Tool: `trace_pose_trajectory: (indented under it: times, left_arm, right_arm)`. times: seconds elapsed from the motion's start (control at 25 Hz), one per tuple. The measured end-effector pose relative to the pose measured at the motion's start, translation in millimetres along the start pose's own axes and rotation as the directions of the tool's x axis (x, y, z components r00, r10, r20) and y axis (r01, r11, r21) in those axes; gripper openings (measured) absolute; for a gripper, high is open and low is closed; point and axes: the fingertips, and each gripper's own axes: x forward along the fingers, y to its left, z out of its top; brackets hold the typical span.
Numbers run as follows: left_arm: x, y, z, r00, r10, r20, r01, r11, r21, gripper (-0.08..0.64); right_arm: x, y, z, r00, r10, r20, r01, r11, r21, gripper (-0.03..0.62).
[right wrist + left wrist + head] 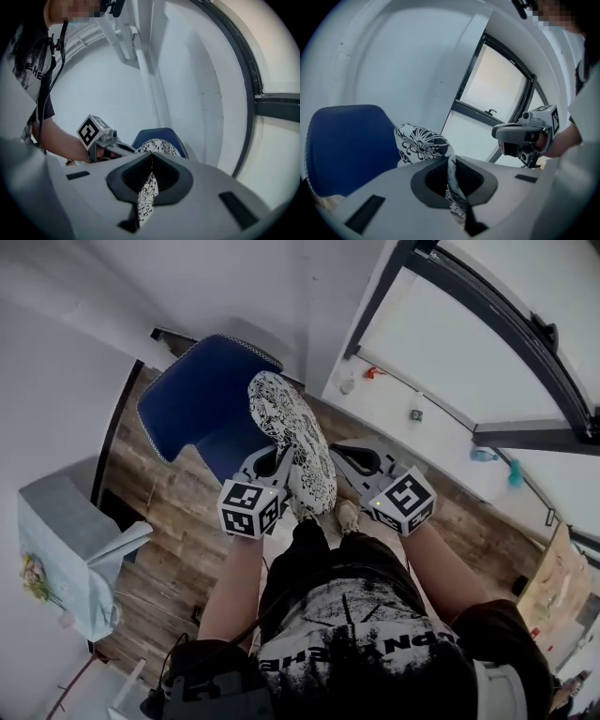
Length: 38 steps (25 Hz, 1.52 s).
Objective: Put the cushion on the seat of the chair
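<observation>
- Head view: the cushion (293, 437), white with a black floral print, is held up on edge between the 2 grippers. Its far end overlaps the front of the blue chair (199, 395), and whether it touches the seat cannot be told.
- The left gripper (278, 465) has its jaws closed on the cushion's left edge. In the left gripper view a fold of the printed cloth (452, 180) is pinched in the narrow slot between them, and the rest of the cushion (419, 144) bulges out just beside the chair (347, 145).
- The right gripper (337, 463) is clamped on the opposite edge. In the right gripper view a thin flap of the print (147, 197) sits tight between its jaws, with the chair's blue rim (174, 138) behind the cushion (157, 146).
- Each gripper shows in the other's camera: the right one (524, 137) before the window, the left one (112, 146) in the person's hand.
- The chair stands on a wood-plank floor (169, 512) in the corner of white walls.
- A dark-framed window (487, 343) runs along the right, and a pale grey piece of furniture (66, 540) stands at the left.
</observation>
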Motion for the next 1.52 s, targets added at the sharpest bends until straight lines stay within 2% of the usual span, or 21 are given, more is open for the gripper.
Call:
trace_pose_trajectory:
  times: [0.24,0.52,0.8,0.92,1.32,1.52]
  left_arm:
    - [11,37,-44,0.997,0.043,-0.056,-0.048,0.995,-0.082,0.023]
    - [0,91,-95,0.984,0.146,-0.100,-0.162,0.969,-0.185,0.023]
    - [-29,150,-152,0.956,0.251,-0.155,-0.287,0.914,-0.287,0.023]
    - [-37,174,-177,0.941,0.281,-0.190,-0.328,0.895,-0.303,0.023]
    - [-44,230,-256,0.877,0.349,-0.330,-0.452,0.833,-0.319,0.025]
    - [-52,253,-288,0.866,0.359,-0.349,-0.476,0.806,-0.352,0.025]
  right_arm:
    - [27,-1,-19,0.999,0.027,-0.046,-0.026,1.000,0.012,0.018]
    - [75,22,-43,0.987,0.117,-0.109,-0.118,0.993,-0.001,0.018]
    - [122,64,-68,0.952,0.250,-0.179,-0.258,0.966,-0.022,0.018]
    - [141,79,-79,0.933,0.292,-0.209,-0.305,0.952,-0.035,0.018]
    - [183,106,-119,0.878,0.390,-0.278,-0.408,0.913,-0.007,0.018]
    - [185,119,-139,0.852,0.413,-0.320,-0.431,0.902,0.015,0.018]
